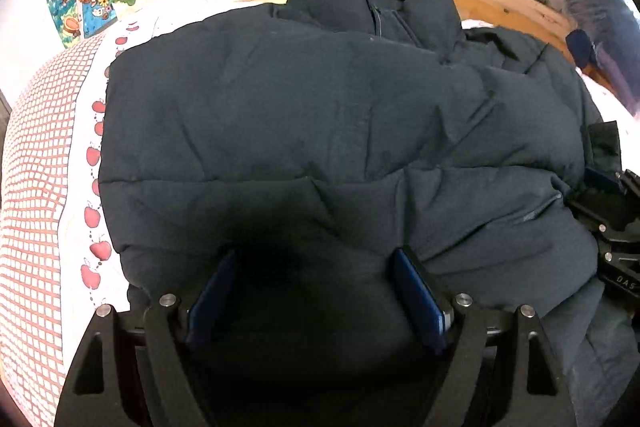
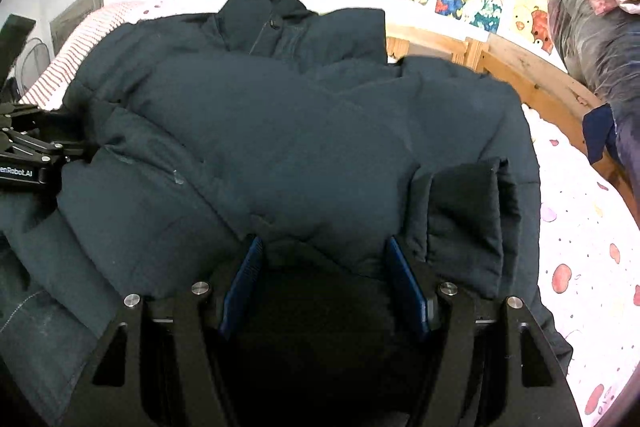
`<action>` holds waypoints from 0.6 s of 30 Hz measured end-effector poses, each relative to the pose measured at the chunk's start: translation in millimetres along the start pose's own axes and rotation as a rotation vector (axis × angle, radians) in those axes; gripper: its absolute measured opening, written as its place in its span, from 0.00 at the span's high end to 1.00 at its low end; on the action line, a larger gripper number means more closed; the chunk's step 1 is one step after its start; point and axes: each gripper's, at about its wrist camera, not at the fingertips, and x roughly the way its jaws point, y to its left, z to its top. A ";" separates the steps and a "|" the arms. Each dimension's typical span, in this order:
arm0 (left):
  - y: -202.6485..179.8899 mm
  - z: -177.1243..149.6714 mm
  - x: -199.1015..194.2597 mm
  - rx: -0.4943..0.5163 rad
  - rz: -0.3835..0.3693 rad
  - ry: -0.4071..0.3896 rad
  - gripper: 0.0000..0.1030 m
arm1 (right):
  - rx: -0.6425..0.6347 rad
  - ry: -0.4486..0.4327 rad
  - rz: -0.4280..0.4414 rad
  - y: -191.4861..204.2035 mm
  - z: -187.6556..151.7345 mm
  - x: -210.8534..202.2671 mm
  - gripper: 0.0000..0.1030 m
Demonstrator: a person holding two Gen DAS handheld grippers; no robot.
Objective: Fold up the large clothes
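Left wrist view: dark navy puffer jacket (image 1: 304,131), quilted and creased, lies spread on the bed (image 1: 36,211) directly ahead of and beneath the left claw (image 1: 316,291). Bed cover: red grid pattern, apple-print border. Left claw spread wide, blue-padded fingers (image 1: 416,295) pressed into the padded hem; fabric bulges between them, not clamped. Right claw (image 1: 616,227) visible at the jacket's right edge.

Right wrist view: same jacket (image 2: 280,147), collar towards the wall, a cuffed sleeve (image 2: 464,219) folded across the body. Right claw (image 2: 324,287) likewise wide apart, fingers sunk against the near hem, unclenched. Wooden bed frame (image 2: 532,75) beyond.
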 end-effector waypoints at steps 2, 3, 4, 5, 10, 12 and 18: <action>6.3 2.5 -2.2 -0.019 -0.034 -0.008 0.21 | 0.013 -0.028 0.012 -3.3 0.3 -7.1 0.41; 7.1 1.6 -4.0 -0.030 -0.052 -0.011 0.21 | 0.023 -0.046 0.016 -5.5 0.6 -11.6 0.41; 11.4 3.2 -8.1 -0.045 -0.077 -0.017 0.21 | 0.037 -0.064 0.020 -8.6 1.8 -16.8 0.41; 13.8 4.6 -11.4 -0.054 -0.093 -0.022 0.21 | 0.050 -0.076 0.027 -12.1 4.0 -22.2 0.40; 33.6 31.0 -42.0 -0.104 -0.156 -0.069 0.20 | 0.044 -0.111 0.054 -27.8 30.5 -44.9 0.29; 41.4 48.3 -49.4 -0.107 -0.145 -0.099 0.19 | 0.020 -0.108 0.049 -34.3 51.2 -48.6 0.29; 55.4 108.5 -44.1 -0.153 -0.136 -0.160 0.13 | 0.106 -0.067 0.120 -57.1 118.0 -20.4 0.21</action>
